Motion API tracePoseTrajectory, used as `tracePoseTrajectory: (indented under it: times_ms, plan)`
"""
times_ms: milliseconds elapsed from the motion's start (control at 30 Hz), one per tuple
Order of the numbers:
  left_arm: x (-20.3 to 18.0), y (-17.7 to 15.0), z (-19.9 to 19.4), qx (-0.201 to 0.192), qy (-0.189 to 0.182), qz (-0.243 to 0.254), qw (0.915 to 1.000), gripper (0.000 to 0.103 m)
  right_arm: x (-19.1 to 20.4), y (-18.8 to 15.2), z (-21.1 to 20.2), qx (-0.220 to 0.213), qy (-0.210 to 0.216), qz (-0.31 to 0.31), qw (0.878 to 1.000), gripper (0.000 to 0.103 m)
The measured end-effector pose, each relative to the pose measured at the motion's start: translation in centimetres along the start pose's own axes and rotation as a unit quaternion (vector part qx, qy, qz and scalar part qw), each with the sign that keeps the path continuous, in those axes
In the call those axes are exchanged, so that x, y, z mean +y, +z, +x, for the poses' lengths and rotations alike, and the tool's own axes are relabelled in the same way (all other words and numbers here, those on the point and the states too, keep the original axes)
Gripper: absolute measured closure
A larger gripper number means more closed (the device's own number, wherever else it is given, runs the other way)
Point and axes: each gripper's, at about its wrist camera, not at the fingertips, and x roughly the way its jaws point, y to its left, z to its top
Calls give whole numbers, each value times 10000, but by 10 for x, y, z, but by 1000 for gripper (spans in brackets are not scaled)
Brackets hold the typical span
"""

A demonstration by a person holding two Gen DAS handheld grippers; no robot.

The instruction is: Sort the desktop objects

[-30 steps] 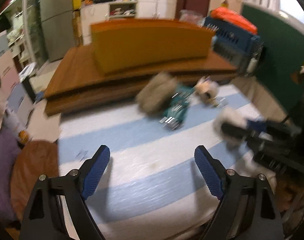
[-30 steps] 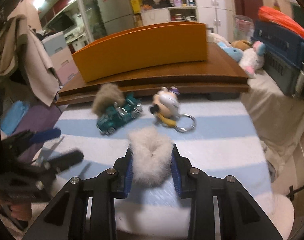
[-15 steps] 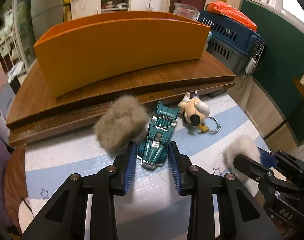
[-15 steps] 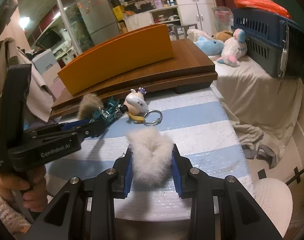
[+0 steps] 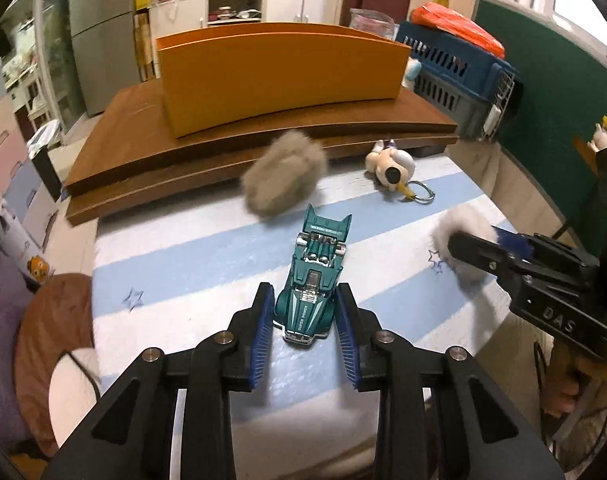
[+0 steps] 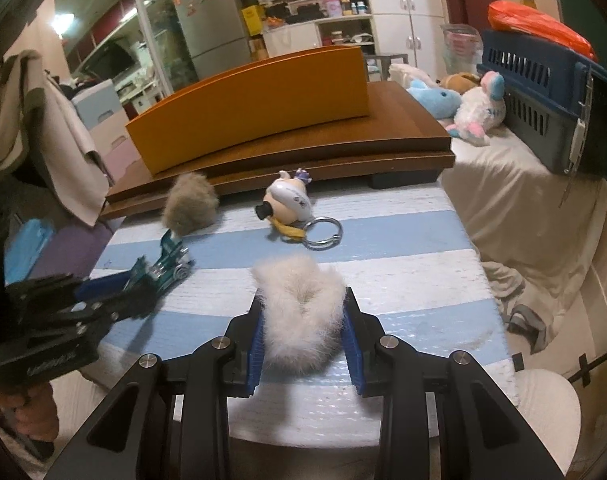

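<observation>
My left hand-held gripper (image 5: 305, 324) grips the teal toy car (image 5: 314, 280) by its nose, blue pads pressed to both flanks. The car sits toward the near edge of the table (image 5: 175, 256), which wears a blue-and-white striped cloth, its tail pointing at the far edge. Whether its wheels rest on the cloth I cannot tell.

My right hand-held gripper (image 6: 303, 332) is clamped on the white fur pompom (image 6: 301, 312), fur bulging out past the fingertips. It is over the table's near middle, seen from the right wrist; in the left wrist view it sits toward the right edge.

A grey-brown fur pompom (image 5: 283, 178) lies at the far edge of the table, touching the wooden platform (image 5: 115, 156) there. It is just beyond the car's tail, apart from it.

A small doll keychain (image 6: 289, 202) lies at the far edge too, right of the grey-brown pompom, with its yellow strap and metal ring (image 6: 322, 233) trailing toward me.

An orange box (image 5: 279, 80) stands on the wooden platform, open at the top. Its contents are hidden from both views.
</observation>
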Motion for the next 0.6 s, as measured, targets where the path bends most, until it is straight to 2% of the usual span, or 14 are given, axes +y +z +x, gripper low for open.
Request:
tracePoseTrajectory:
  times_ms: [33, 100, 367, 600]
  plan:
    - [1, -1, -1, -28, 21, -24, 10000, 53, 1, 0, 1, 4, -21, -35, 10000, 70]
    - [-1, 0, 0, -100, 153, 15, 9998, 47, 4, 1, 2, 17, -78, -123, 9999, 70]
    - [-3, 13, 11, -104, 165, 40, 9998, 47, 13, 0, 5, 35, -345, -396, 9986, 69]
    - [-5, 10, 14, -172, 295, 167, 9993, 44, 21, -2, 8, 31, -568, -604, 9966, 64]
